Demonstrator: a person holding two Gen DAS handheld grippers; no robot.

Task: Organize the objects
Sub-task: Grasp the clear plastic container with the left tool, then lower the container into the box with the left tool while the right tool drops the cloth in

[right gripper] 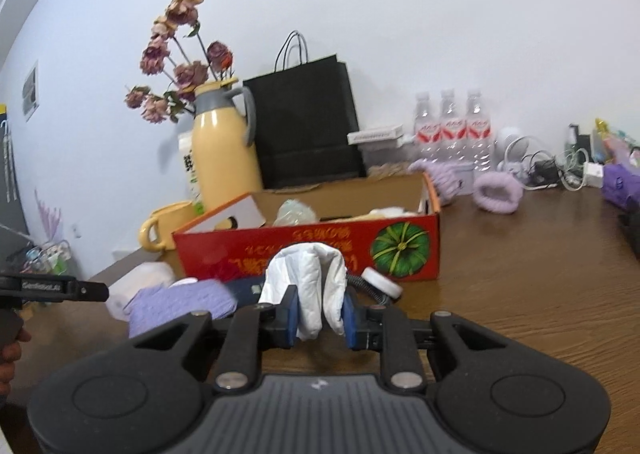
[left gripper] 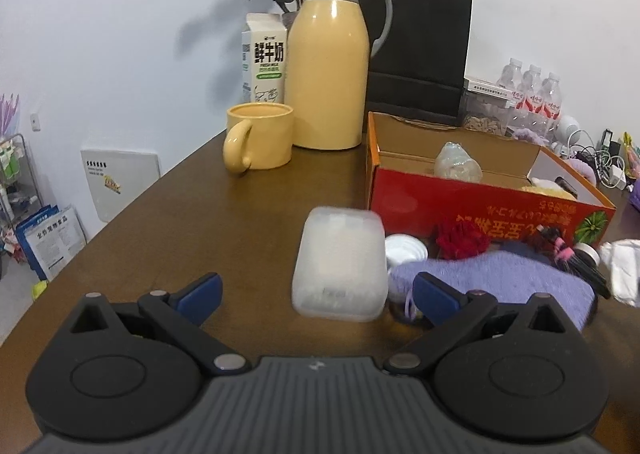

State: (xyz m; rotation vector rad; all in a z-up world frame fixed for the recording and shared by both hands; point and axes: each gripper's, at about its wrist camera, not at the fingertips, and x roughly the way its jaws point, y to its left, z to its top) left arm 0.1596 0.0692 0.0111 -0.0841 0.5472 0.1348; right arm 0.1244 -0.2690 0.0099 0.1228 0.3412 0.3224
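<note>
My left gripper [left gripper: 316, 290] is open and empty just above the brown table, its blue fingertips on either side of a frosted white plastic box [left gripper: 340, 264] without touching it. My right gripper [right gripper: 320, 314] is shut on a crumpled white cloth [right gripper: 308, 278] and holds it in front of the red cardboard box [right gripper: 312, 250]. The red box [left gripper: 480, 210] holds a clear plastic item [left gripper: 456, 162] and other small things. A purple towel [left gripper: 500, 278] lies before it, also in the right wrist view [right gripper: 180, 306].
A yellow mug [left gripper: 256, 142], yellow thermos jug [left gripper: 328, 70], milk carton [left gripper: 264, 62], dried roses and a black paper bag [left gripper: 420, 54] stand at the back. Water bottles [right gripper: 452, 126], purple scrunchies [right gripper: 498, 192] and cables sit right. A red flower [left gripper: 460, 240], white lid [left gripper: 404, 250] and hairbrush [left gripper: 576, 258] lie by the box.
</note>
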